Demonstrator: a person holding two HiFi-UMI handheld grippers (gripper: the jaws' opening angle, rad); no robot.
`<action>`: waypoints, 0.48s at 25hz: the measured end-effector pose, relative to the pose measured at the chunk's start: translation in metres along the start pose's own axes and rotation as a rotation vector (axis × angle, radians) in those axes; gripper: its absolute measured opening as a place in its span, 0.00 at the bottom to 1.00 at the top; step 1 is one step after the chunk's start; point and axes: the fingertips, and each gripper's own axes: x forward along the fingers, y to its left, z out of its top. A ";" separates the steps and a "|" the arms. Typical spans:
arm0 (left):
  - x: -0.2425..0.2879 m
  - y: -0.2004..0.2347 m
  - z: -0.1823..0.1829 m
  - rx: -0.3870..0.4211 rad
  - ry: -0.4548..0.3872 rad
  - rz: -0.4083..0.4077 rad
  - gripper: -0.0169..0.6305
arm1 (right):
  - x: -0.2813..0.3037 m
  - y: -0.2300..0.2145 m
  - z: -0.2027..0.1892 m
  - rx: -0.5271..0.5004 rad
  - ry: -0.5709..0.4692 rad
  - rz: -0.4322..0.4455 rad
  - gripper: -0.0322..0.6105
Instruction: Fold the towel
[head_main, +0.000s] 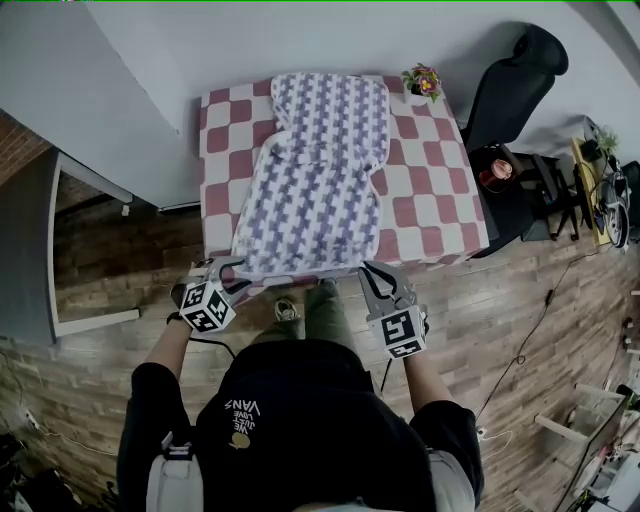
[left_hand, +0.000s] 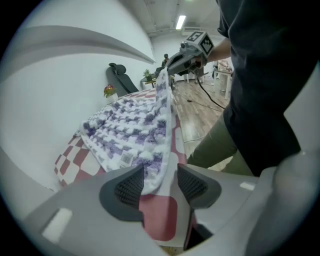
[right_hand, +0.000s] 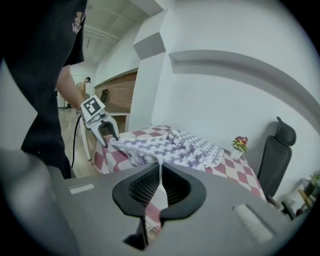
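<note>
A purple-and-white patterned towel (head_main: 315, 170) lies on a red-and-white checked table (head_main: 430, 200), its far part folded over and rumpled. My left gripper (head_main: 228, 268) is at the towel's near left corner. In the left gripper view its jaws (left_hand: 160, 182) stand apart, with the towel's edge (left_hand: 155, 165) hanging loosely between the pads. My right gripper (head_main: 372, 272) is at the near right corner. It is shut (right_hand: 160, 187) on a thin strip of towel (right_hand: 170, 145) and holds that corner above the table. Each gripper also shows in the other's view: the right (left_hand: 172, 62) and the left (right_hand: 107, 131).
A small pot of flowers (head_main: 423, 82) stands on the table's far right corner. A black chair (head_main: 515, 80) and a dark side table with a cup (head_main: 497, 173) are to the right. A white wall runs behind the table. The person stands against the front edge.
</note>
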 end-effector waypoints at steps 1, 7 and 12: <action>0.001 0.003 0.002 -0.018 -0.008 0.020 0.35 | -0.002 -0.005 0.009 0.012 -0.018 -0.009 0.08; 0.003 0.015 0.020 -0.021 -0.024 0.108 0.10 | -0.020 -0.021 0.044 0.031 -0.075 -0.046 0.08; -0.022 0.022 0.040 -0.095 -0.076 0.186 0.08 | -0.034 -0.034 0.043 0.039 -0.070 -0.060 0.08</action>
